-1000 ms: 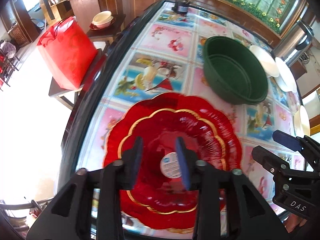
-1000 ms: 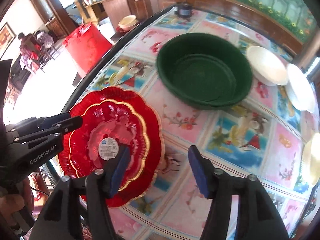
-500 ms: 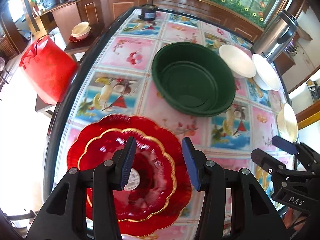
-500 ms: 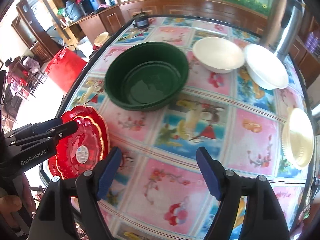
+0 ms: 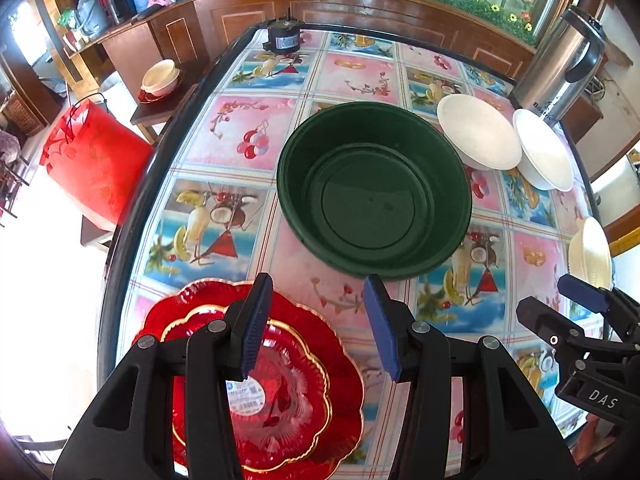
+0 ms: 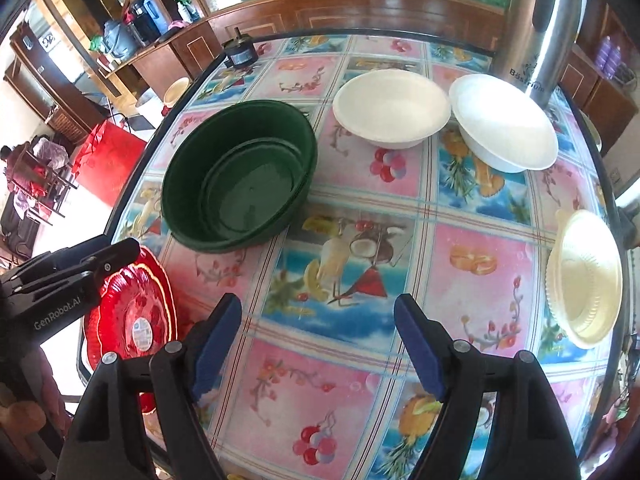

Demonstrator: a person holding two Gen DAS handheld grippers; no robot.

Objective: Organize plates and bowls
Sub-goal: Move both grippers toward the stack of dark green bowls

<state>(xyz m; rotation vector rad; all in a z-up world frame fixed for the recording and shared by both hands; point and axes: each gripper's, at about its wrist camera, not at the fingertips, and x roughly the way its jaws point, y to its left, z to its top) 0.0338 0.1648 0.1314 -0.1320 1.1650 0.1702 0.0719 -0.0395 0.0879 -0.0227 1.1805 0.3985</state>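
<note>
Two stacked red scalloped plates (image 5: 296,380) with gold rims lie at the table's near left corner; they also show in the right wrist view (image 6: 136,320). My left gripper (image 5: 316,320) is open and empty, above their far edge. A dark green basin (image 5: 374,188) sits mid-table, also in the right wrist view (image 6: 240,172). Two white bowls (image 6: 392,108) (image 6: 504,120) stand behind it. A cream bowl (image 6: 584,276) lies at the right edge. My right gripper (image 6: 320,344) is open and empty above the tablecloth.
A steel thermos (image 6: 536,32) stands at the back right. A small black motor (image 5: 282,38) sits at the far table edge. A red bag (image 5: 92,160) stands on a stool left of the table. A flowered cloth covers the table (image 6: 360,256).
Both grippers have pulled back and up from the red plates and opened wider. The views have swung right, toward the green basin and white bowls.
</note>
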